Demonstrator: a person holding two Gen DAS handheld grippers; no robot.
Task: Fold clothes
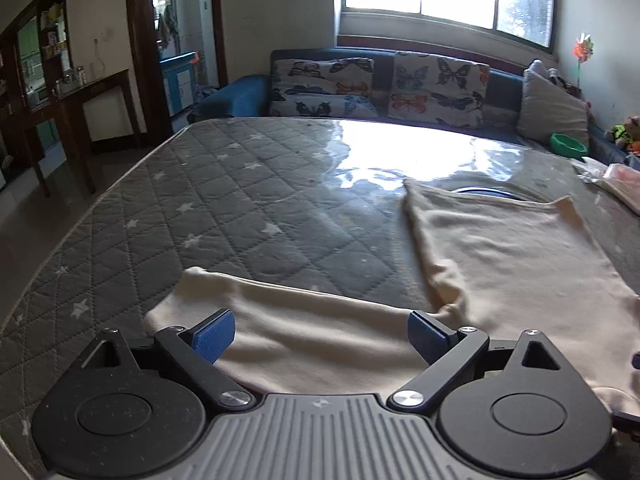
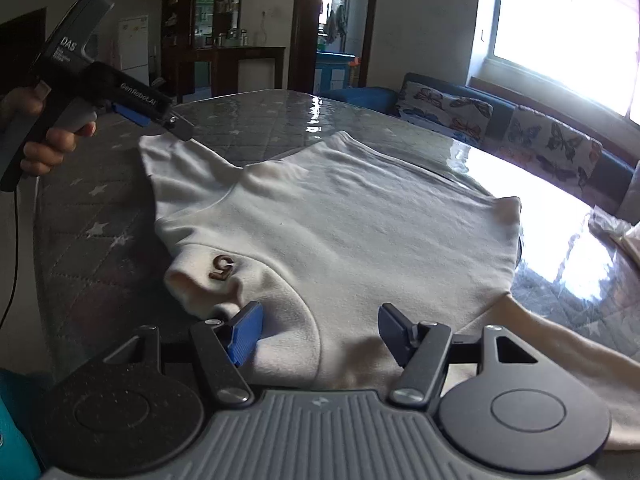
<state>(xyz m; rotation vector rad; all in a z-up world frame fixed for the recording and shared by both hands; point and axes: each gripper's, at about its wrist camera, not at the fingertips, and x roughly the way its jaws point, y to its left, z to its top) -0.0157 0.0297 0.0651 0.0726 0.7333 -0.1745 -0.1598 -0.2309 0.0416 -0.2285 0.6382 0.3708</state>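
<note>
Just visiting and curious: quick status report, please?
Left gripper jaws open, over a sleeve. Right gripper jaws open, nothing gripped. Cream sweater spread flat on the quilted table, not yet folded. Nothing in the way.

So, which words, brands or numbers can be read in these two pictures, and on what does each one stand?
"DAS": on the body of the left gripper, seen from the right wrist; the small print under it is too small to read.
"GenRobot.AI": on the same gripper's side.
"5": brown figure, seen upside down, on the cream garment.
Items on the far cabinet shelves: too small to read.
</note>
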